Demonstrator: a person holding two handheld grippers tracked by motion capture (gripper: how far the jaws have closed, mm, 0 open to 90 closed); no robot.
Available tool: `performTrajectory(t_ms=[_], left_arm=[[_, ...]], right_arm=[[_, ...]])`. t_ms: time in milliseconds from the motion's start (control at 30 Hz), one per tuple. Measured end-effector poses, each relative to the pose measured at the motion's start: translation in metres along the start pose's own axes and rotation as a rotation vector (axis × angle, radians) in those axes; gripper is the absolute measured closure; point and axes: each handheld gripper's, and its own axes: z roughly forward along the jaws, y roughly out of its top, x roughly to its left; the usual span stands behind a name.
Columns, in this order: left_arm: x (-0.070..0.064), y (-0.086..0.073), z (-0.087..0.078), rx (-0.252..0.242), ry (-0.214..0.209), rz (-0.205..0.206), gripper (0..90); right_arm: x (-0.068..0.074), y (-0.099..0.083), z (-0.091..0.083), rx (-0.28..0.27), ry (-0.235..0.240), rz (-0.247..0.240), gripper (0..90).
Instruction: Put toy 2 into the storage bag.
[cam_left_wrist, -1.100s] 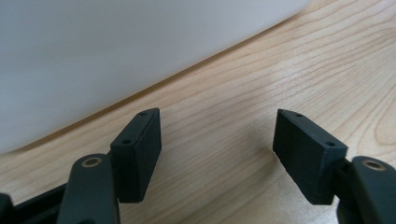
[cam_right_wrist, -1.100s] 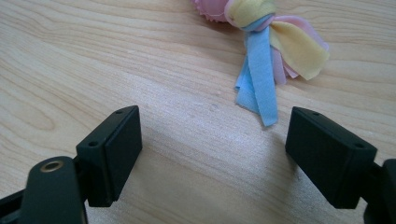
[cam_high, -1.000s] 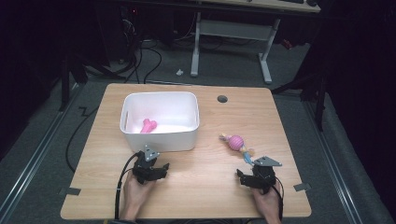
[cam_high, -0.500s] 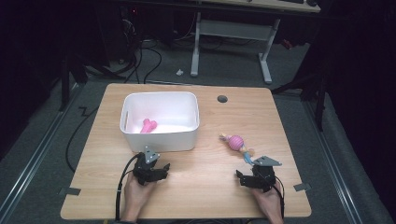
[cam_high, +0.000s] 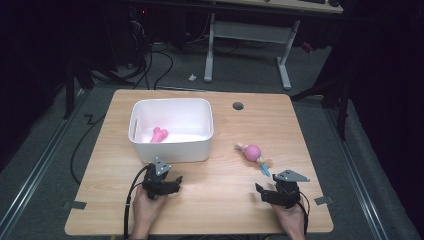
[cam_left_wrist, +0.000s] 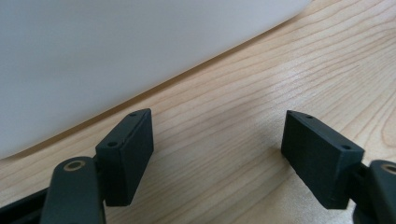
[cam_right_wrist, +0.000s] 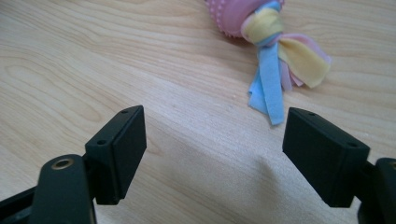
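Right tool (cam_high: 269, 191) is spread wide on my wooden worktop (cam_high: 220, 200), barely moved in the last second; pink knobbly ball toy with fabric tails (cam_high: 254, 153) sits at 11 o'clock, ungrabbed. Left tool (cam_high: 167, 181) spread too.

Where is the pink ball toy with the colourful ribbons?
In the high view the pink ball toy lies on the table, right of the white bin and just ahead of the right claw. Nothing is touching it.
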Motion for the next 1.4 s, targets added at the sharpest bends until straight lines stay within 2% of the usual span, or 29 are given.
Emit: performTrajectory(t_ms=[200, 333, 700, 1100, 1200, 1400], left_arm=[[0.0, 0.0, 0.0, 0.002, 0.002, -0.003, 24.6], [0.0, 0.0, 0.0, 0.003, 0.002, -0.003, 24.5], [0.0, 0.0, 0.0, 0.003, 0.003, -0.003, 24.5], [0.0, 0.0, 0.0, 0.003, 0.003, -0.003, 24.3], [0.0, 0.0, 0.0, 0.003, 0.003, -0.003, 24.3], [0.0, 0.0, 0.0, 0.003, 0.003, -0.002, 24.3]], right_arm=[[-0.004, 0.008, -0.003, -0.012, 0.05, 0.016, 27.2], [-0.006, 0.018, -0.003, -0.006, 0.036, -0.006, 27.4], [-0.013, 0.046, -0.002, -0.015, 0.051, -0.023, 27.7], [-0.019, 0.076, 0.002, 0.021, 0.084, -0.047, 28.2], [-0.021, 0.083, 0.006, 0.048, 0.106, -0.05, 28.2], [-0.025, 0.098, 0.012, 0.12, 0.109, -0.103, 28.1]])
